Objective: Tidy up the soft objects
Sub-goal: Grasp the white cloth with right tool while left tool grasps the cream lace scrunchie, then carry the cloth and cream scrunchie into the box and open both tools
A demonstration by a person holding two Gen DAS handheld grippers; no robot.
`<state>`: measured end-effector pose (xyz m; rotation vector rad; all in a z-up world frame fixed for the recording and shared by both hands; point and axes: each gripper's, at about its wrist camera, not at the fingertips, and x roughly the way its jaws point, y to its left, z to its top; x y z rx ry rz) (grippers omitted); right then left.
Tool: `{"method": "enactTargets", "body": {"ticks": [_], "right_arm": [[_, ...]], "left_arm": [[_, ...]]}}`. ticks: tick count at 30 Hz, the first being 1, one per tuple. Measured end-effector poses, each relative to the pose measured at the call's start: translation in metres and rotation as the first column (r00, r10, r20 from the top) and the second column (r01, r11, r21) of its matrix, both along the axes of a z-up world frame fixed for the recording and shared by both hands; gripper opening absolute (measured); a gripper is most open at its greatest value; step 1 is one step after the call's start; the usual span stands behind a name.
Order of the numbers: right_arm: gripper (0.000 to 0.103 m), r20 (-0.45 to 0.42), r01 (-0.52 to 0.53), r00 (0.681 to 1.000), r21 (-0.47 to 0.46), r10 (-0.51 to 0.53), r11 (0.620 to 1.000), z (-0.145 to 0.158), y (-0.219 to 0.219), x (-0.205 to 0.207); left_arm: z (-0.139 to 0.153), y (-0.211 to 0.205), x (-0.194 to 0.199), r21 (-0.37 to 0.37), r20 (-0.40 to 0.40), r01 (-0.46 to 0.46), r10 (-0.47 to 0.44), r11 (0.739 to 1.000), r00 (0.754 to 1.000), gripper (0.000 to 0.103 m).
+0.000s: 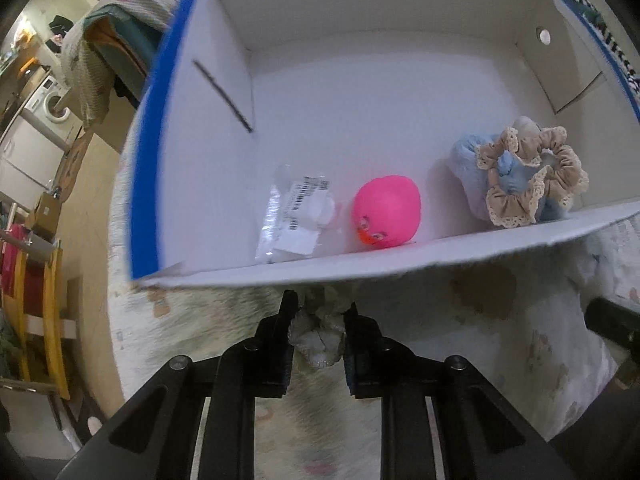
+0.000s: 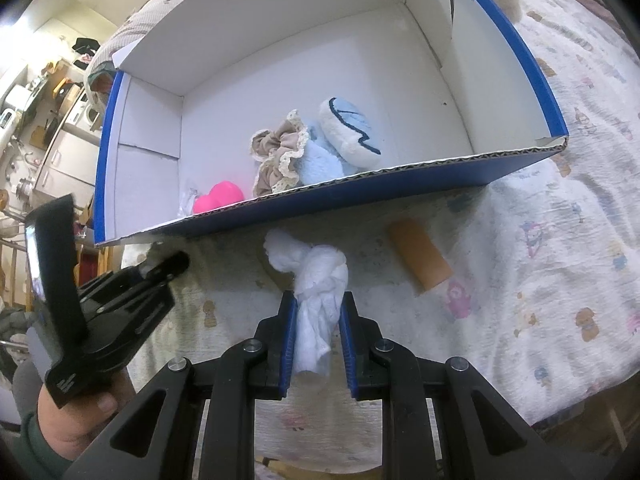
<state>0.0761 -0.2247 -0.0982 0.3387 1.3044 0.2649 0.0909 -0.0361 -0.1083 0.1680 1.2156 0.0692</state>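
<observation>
1. The left tool [image 1: 318,308] is clenched on a small grey-white scrunchie [image 1: 318,338], pinched between both pads just outside the near wall of the box [image 1: 400,258].
2. The right tool [image 2: 318,300] is clenched on a knotted white cloth [image 2: 316,280]; the knot and a fluffy end stick out past the fingertips, just short of the box's blue outer wall.
3. The box is white inside and blue outside, and it sits on a bed covered with a pale sheet [image 2: 560,260] printed with small cartoon figures.
4. Inside the box, along the near wall, lie a clear plastic packet [image 1: 294,216], a pink squishy ball [image 1: 386,212] with a small face, and a beige lace-edged scrunchie [image 1: 532,176] resting on a light blue plush toy [image 2: 352,132].
5. An orange cylinder [image 2: 418,254] lies on the sheet outside the box, near the white cloth but apart from it.
6. In the right wrist view, a hand [image 2: 80,412] in a green sleeve holds the left tool's handle at lower left.
</observation>
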Motion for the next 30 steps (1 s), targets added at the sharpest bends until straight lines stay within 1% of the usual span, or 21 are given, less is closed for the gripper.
{"method": "enactTargets", "body": {"ticks": [3,4,5,7,12,14,17,20,22,25,30], "right_arm": [[0.022,0.004,-0.005,1.0,-0.007,0.005,1.0,0.0,0.004,-0.001],[0.022,0.007,-0.008,1.0,-0.012,0.008,1.0,0.0,0.005,-0.002],[0.022,0.014,-0.013,1.0,-0.028,0.013,1.0,0.001,0.008,-0.002],[0.022,0.028,-0.032,0.999,-0.062,0.034,0.998,0.002,0.016,-0.004],[0.022,0.044,-0.066,0.997,-0.101,0.071,0.993,0.003,0.031,-0.007],[0.022,0.053,-0.073,0.996,-0.102,0.078,0.992,0.005,0.035,-0.009],[0.022,0.068,-0.082,0.994,-0.109,0.09,0.991,0.008,0.04,-0.012],[0.022,0.088,-0.091,0.991,-0.094,0.099,0.991,0.013,0.042,-0.015],[0.022,0.116,-0.092,0.988,-0.076,0.101,0.993,0.019,0.043,-0.018],[0.022,0.183,-0.083,0.979,-0.039,0.088,0.996,0.035,0.04,-0.021],[0.022,0.32,-0.044,0.947,0.029,0.033,0.999,0.067,0.027,-0.023]], "left_arm": [[0.006,0.014,-0.015,-0.014,0.015,-0.02,0.02,1.0,1.0,0.018],[0.008,0.021,-0.018,-0.025,0.019,-0.041,0.041,0.999,0.999,0.018],[0.01,0.022,-0.028,-0.036,0.021,-0.053,0.054,0.998,0.998,0.018],[0.014,0.041,-0.038,-0.061,0.026,-0.073,0.074,0.995,0.997,0.018],[0.039,0.046,-0.051,-0.096,0.084,-0.092,0.1,0.991,0.991,0.018],[0.049,0.056,-0.06,-0.123,0.102,-0.11,0.122,0.986,0.987,0.018],[0.056,0.059,-0.068,-0.125,0.119,-0.133,0.148,0.983,0.982,0.018],[0.066,0.057,-0.072,-0.14,0.141,-0.147,0.166,0.979,0.976,0.018],[0.071,0.055,-0.072,-0.149,0.169,-0.139,0.163,0.979,0.972,0.018],[0.086,0.049,-0.075,-0.166,0.219,-0.11,0.145,0.98,0.965,0.018],[0.116,0.04,-0.066,-0.198,0.283,-0.07,0.126,0.978,0.951,0.018]]}}
